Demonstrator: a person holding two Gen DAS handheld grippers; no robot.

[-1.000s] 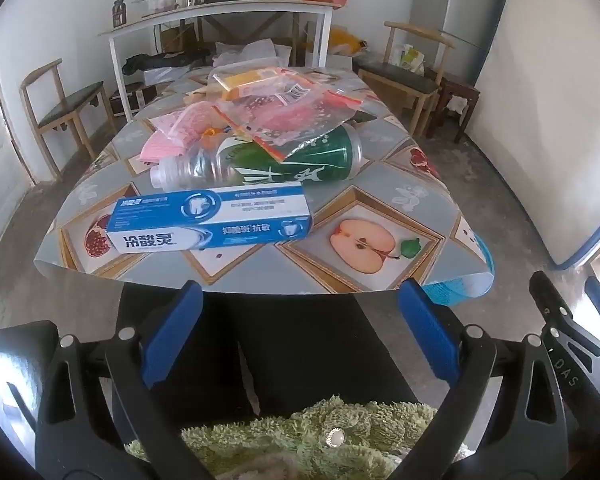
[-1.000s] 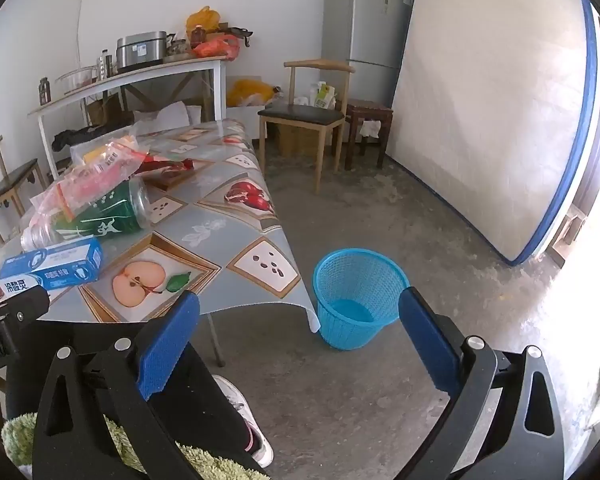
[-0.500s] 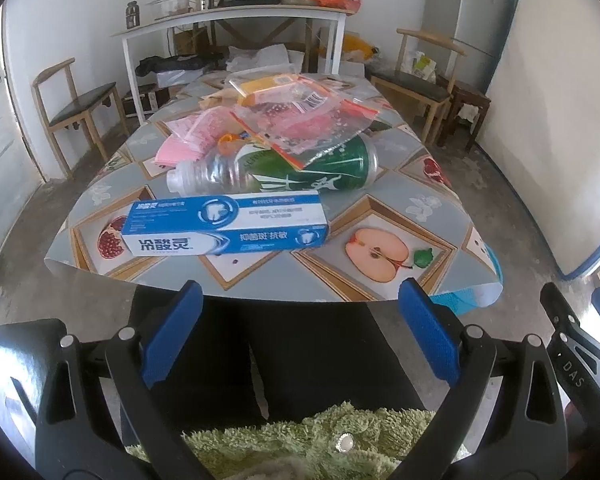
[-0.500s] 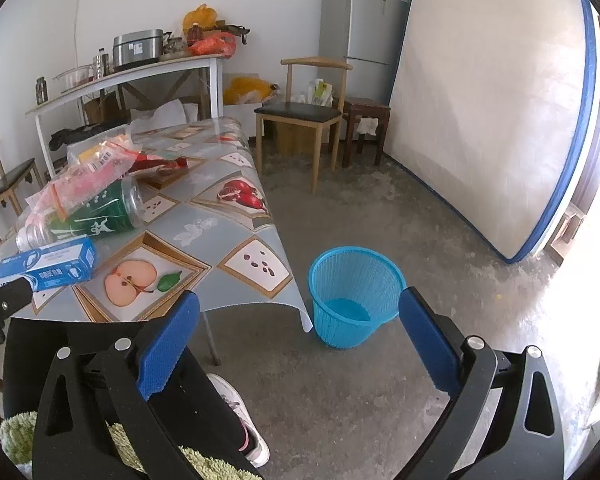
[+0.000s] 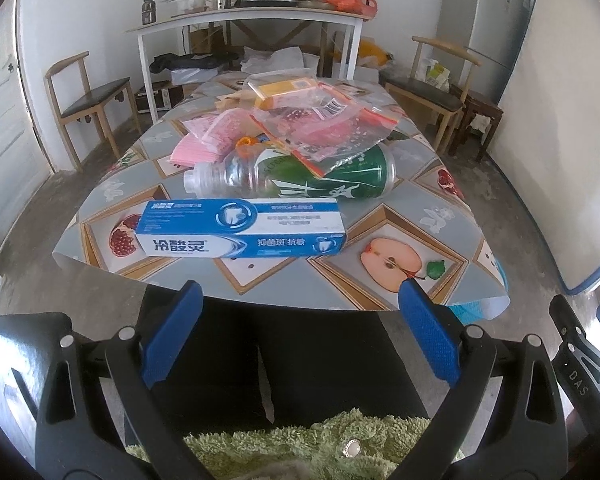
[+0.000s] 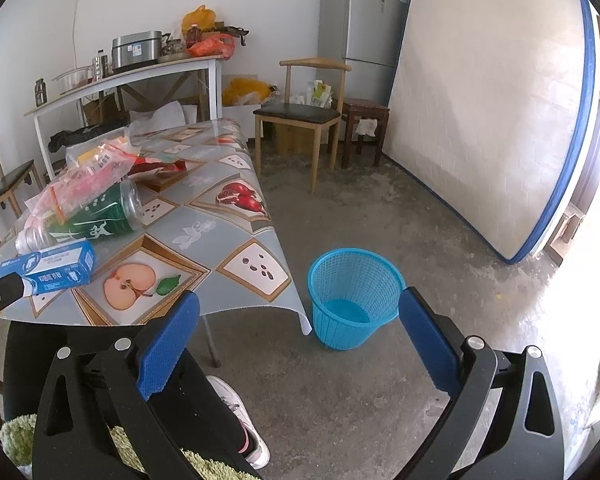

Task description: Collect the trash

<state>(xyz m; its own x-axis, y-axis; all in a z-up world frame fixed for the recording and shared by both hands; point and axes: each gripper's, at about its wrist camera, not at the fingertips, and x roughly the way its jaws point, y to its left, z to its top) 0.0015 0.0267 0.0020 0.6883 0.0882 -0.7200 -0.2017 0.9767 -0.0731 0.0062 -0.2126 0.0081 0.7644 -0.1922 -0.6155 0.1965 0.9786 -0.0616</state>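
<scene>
- Trash lies heaped on the bench (image 5: 440, 216), which wears a fruit-patterned cloth.
- Nearest the person, a blue toothpaste box (image 5: 242, 229) lies flat along the near edge, at 12 o'clock from the left claw (image 5: 300, 334).
- Just behind the box, touching or nearly so, a clear plastic bottle (image 5: 292, 176) with a green label lies on its side, neck pointing to 9 o'clock.
- A clear zip bag (image 5: 324, 128) with red contents is draped over the bottle; pink packets (image 5: 208, 140) sit at its 9 o'clock side.
- The left claw is spread wide and holds nothing, hanging short of the bench edge above the person's dark trousers (image 5: 320, 360).
- The right claw (image 6: 300, 344) is likewise wide apart and empty, hanging over the concrete floor (image 6: 380, 240).
- A blue mesh wastebasket (image 6: 354, 298) stands on the floor just beside the bench's corner, at 12 o'clock from the right claw.
- From that right view the toothpaste box (image 6: 46, 268) shows at 10 o'clock.
- A mattress (image 6: 488, 104) leans against the wall at 2 o'clock.
</scene>
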